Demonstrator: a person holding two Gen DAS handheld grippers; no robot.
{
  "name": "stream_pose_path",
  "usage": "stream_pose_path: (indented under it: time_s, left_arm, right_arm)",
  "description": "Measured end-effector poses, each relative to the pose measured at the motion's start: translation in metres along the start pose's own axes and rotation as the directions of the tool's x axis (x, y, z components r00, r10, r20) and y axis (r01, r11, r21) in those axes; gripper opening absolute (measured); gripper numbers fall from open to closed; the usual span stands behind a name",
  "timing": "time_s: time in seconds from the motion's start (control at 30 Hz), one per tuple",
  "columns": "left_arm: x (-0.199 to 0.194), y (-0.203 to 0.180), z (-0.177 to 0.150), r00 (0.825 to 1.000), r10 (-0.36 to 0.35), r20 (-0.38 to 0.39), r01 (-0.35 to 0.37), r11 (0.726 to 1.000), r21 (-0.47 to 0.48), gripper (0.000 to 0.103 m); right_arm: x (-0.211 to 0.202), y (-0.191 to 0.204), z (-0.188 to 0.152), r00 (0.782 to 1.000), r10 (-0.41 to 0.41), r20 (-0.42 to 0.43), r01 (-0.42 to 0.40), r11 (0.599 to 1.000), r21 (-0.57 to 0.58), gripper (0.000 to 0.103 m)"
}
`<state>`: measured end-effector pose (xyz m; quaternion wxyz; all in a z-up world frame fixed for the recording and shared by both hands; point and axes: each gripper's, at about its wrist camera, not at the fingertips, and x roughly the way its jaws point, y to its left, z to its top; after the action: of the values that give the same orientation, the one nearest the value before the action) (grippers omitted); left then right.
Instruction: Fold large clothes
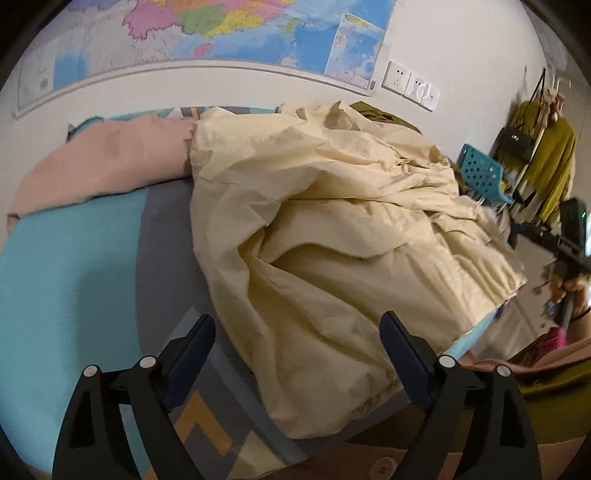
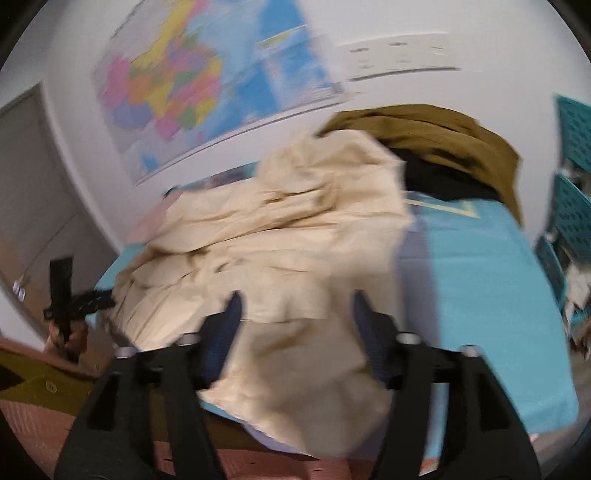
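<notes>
A large cream garment [image 1: 332, 229] lies crumpled across the blue bed sheet [image 1: 66, 280], its near hem hanging over the bed's front edge. My left gripper [image 1: 297, 332] stands open over that near hem, with cloth below the gap and neither pad pressing it. In the right wrist view the same cream garment [image 2: 280, 258] fills the middle, blurred. My right gripper [image 2: 295, 306] is open above its near end, the fingers apart on either side of the cloth. The right gripper [image 1: 569, 251] also shows at the far right of the left wrist view, held in a hand.
A pink garment [image 1: 103, 162] lies at the bed's far left. An olive garment [image 2: 436, 136] over something black is heaped at the far end. Teal perforated crates [image 2: 569, 206] stand to the right. A wall map [image 1: 221, 29], wall sockets [image 1: 410, 86] and a clothes rack [image 1: 539, 162] lie behind.
</notes>
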<state>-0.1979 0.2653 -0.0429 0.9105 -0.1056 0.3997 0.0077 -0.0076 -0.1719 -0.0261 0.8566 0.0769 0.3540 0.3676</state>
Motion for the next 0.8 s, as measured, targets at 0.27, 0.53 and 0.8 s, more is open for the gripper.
stream_pose_path:
  time_s: [0.27, 0.53, 0.8]
  left_arm:
    - [0.029, -0.011, 0.009, 0.982, -0.159, -0.106, 0.156, 0.987, -0.036, 0.096]
    - [0.029, -0.011, 0.008, 0.984, -0.146, -0.101, 0.137, 0.986, -0.093, 0.050]
    - [0.027, 0.002, 0.008, 0.968, -0.235, -0.093, 0.214, 0.957, -0.194, 0.073]
  right_arm:
    - [0.031, -0.039, -0.035, 0.984, 0.084, -0.157, -0.056, 0.983, 0.173, 0.086]
    - [0.048, -0.020, -0.037, 0.946, 0.275, -0.169, -0.249, 0.955, 0.161, 0.064]
    - [0.048, -0.032, -0.041, 0.907, 0.412, -0.092, -0.367, 0.877, 0.312, 0.059]
